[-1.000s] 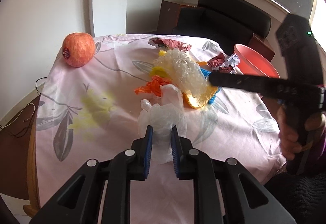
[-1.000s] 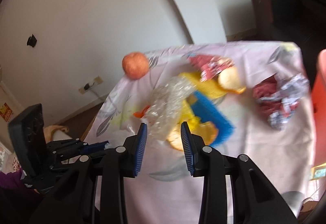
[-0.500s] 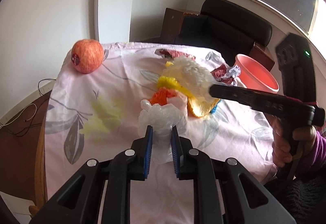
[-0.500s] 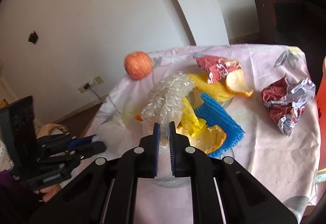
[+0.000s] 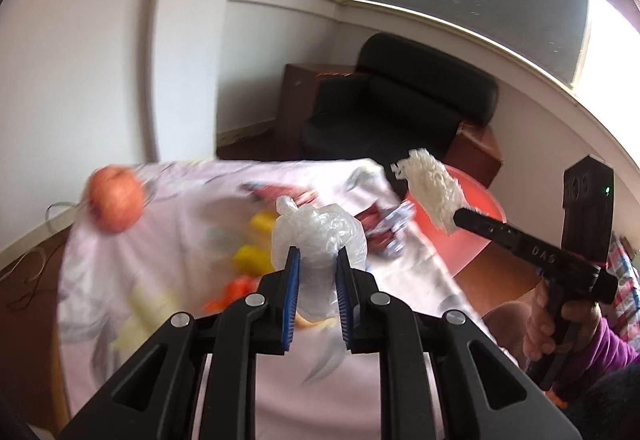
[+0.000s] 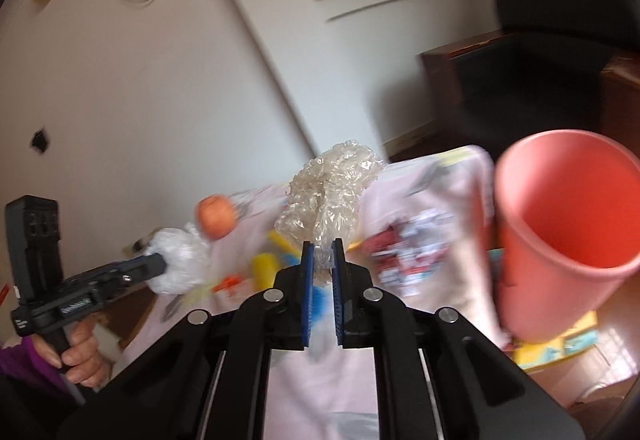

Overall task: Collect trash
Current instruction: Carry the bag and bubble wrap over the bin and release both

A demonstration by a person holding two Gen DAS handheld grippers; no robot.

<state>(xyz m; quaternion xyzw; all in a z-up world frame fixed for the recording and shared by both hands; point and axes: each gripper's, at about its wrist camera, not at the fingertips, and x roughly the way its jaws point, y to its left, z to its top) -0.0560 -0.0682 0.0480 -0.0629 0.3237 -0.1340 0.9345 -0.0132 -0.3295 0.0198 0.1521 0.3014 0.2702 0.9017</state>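
Note:
My left gripper (image 5: 316, 260) is shut on a crumpled clear plastic bag (image 5: 320, 230), held up above the table; the same bag (image 6: 178, 260) shows at the left of the right wrist view. My right gripper (image 6: 322, 250) is shut on a wad of clear bubble wrap (image 6: 330, 196), lifted off the table. In the left wrist view that bubble wrap (image 5: 434, 194) hangs over the red bin (image 5: 472, 236). The red bin (image 6: 560, 224) stands open-topped beside the table at the right. Yellow, orange and blue scraps (image 5: 250, 258) and a red-and-silver wrapper (image 6: 408, 240) lie on the pink floral tablecloth (image 5: 168, 272).
An apple (image 5: 116, 204) sits at the far left corner of the table. A black armchair (image 5: 400, 112) and a dark wooden cabinet (image 5: 298, 104) stand behind the table. A hand in a purple sleeve (image 5: 560, 320) holds the right gripper's handle.
The right gripper closed on the bubble wrap, lifted it and swung it right toward the red bin. The left gripper rose with the plastic bag, lifting it off the table.

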